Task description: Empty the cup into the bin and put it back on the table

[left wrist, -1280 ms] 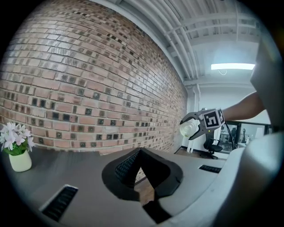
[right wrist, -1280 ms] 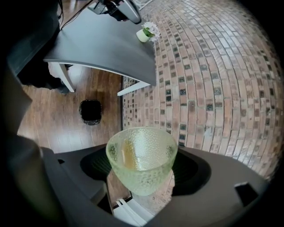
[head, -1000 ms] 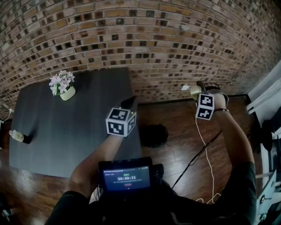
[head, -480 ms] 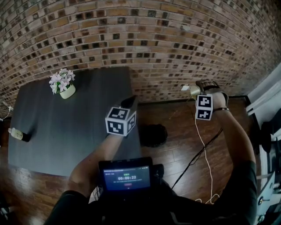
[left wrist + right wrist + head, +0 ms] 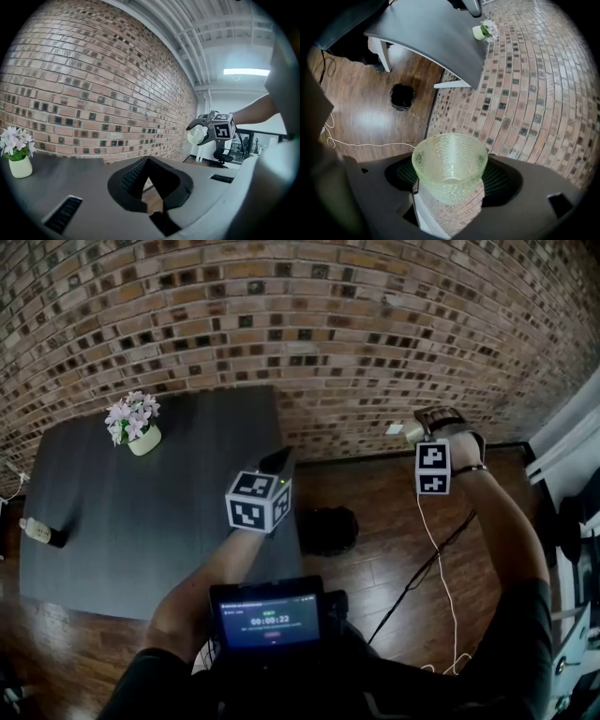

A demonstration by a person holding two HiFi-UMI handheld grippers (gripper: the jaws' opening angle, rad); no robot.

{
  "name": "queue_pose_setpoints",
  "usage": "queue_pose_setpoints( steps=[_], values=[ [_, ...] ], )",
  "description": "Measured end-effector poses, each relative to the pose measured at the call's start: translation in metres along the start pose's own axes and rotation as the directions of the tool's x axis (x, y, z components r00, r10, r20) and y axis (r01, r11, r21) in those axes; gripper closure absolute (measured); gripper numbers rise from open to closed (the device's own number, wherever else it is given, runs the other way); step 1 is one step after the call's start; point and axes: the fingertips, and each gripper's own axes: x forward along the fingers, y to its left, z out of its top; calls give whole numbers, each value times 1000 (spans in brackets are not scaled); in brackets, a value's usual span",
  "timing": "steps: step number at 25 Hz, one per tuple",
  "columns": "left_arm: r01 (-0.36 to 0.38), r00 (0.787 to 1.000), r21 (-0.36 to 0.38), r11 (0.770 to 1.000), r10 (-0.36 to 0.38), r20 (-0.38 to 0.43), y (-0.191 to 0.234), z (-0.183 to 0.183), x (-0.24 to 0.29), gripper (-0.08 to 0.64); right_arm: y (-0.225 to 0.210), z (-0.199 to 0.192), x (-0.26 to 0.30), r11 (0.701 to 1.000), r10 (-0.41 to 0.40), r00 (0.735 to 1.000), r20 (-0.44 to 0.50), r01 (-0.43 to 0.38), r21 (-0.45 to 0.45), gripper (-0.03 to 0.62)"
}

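- Two hand-held grippers are out in front of the person, one on each forearm's line.
- Left gripper (image 5: 277, 461): arm reaches forward over the right edge of the table (image 5: 141, 521) and points level at the brick wall. In the left gripper view its jaw tips meet, with nothing between them.
- Right gripper (image 5: 424, 431): arm stretches forward and to the right, over the wood floor near the wall. Its jaws stand wide and clamp the cup (image 5: 450, 166) from both sides.
- Cup: pale green, dimpled glass, held in the air with its mouth turned toward the gripper's camera. Only the glass bottom and the brick behind it show through the mouth. In the left gripper view it lies on its side.
- Bin (image 5: 328, 529): black, on the floor just beside the table's right edge and well apart from the cup. Its inside is too dark to read.
- Flower pot (image 5: 142, 439): pale, upright near the table's far left corner, holding white-pink flowers.
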Motion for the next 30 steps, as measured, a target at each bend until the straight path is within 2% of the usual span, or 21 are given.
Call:
queue_pose_setpoints(
  steps=[13,24,30],
  values=[
    [-2,1000,13,1000,2,2,0,2,-3,557,-2,-2,-3,1000,-2,1000,-25,1,-29,201],
    [0,1000,19,1000,0,-8,-1,-2,-7,557,7,7,-5,1000,6,1000,10,-6,-14,201],
    [4,1000,16,1000,-4,-16,0,-5,-9,557,10,8,-4,999,18,1000,10,-18,28,201]
  ],
)
